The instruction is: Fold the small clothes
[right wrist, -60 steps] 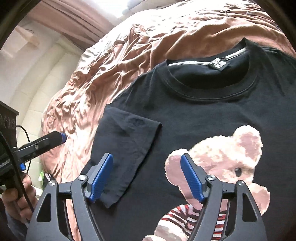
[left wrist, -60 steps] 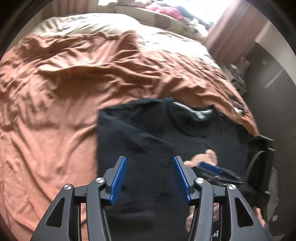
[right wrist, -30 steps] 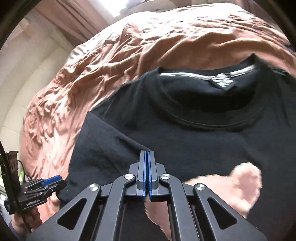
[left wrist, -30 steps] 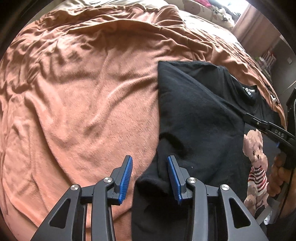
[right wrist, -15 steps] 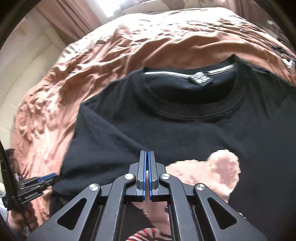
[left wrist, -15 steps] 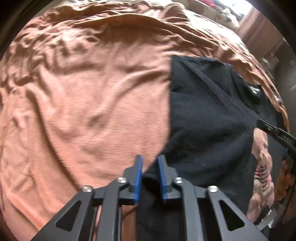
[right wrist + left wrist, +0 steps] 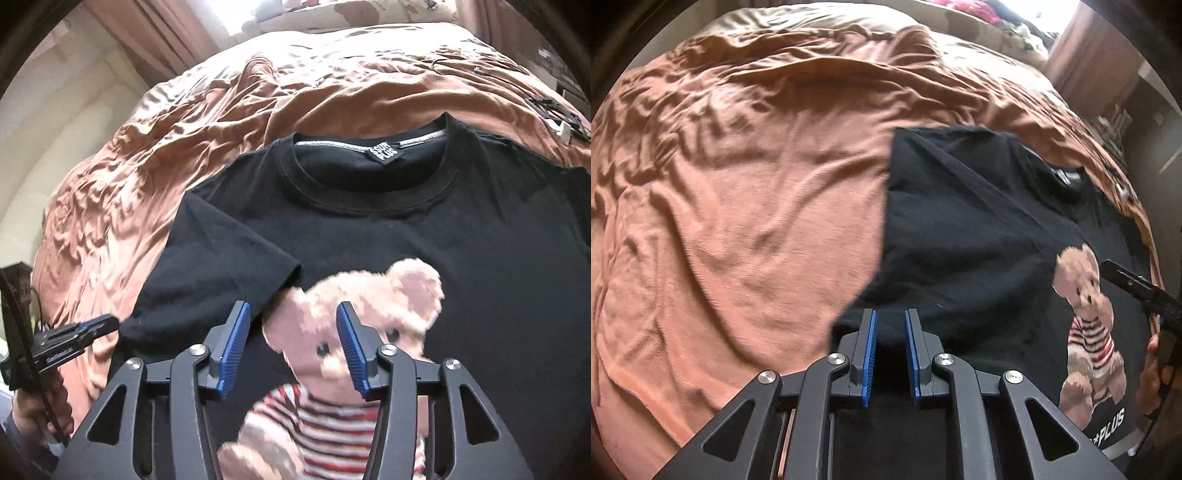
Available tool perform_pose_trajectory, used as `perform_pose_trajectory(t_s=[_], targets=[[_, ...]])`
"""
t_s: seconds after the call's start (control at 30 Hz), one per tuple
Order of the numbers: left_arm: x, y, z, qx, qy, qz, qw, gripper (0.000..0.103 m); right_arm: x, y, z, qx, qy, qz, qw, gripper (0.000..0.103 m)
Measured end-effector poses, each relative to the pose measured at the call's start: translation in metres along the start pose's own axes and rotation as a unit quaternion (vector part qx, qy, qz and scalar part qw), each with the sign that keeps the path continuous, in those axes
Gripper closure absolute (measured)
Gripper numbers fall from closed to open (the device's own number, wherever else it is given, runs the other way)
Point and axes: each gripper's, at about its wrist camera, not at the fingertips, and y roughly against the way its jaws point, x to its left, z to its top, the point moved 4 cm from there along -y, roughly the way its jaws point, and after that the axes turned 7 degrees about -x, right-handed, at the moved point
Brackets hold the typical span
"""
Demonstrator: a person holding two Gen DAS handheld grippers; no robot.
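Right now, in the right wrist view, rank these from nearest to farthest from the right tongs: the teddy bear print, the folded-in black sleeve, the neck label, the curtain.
1. Pink teddy bear print, directly under the opening right tongs.
2. Folded-in black sleeve, just up and left.
3. Black neck label, inside the collar ahead.
4. Brown curtain, beyond the bed, top left.

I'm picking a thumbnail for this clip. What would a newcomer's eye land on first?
The teddy bear print on the black T-shirt, right in front of the right tool, whose jaws are opening with nothing between them. Next, the rumpled rust-brown blanket all around the shirt. Then the left tool, nearly shut on dark fabric at the shirt's folded side.
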Motion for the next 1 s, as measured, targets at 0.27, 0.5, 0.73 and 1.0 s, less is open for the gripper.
perform_pose_trajectory(t_s=[0.27,0.5,0.73,1.0], targets=[[-0.040,-0.018,-0.027,0.038,-0.019,-0.022,0.9988,0.086,-0.038,0.061,-0.022,-0.014,-0.005,-0.018,1.000,0.028],[-0.065,-0.015,-0.044,0.041,-0.035,-0.005,0.9985,0.081,-0.075,0.117,-0.046,-0.037,-0.024,-0.040,0.998,0.028],[-0.092,-0.008,-0.051,0.050,-0.053,-0.020,0.9972,0.068,-0.128,0.161,-0.065,-0.064,-0.076,-0.056,0.993,0.028],[-0.119,0.002,-0.035,0.042,-0.058,-0.027,0.9970,0.057,-0.196,0.193,-0.081,-0.094,-0.163,-0.074,0.979,0.028]])
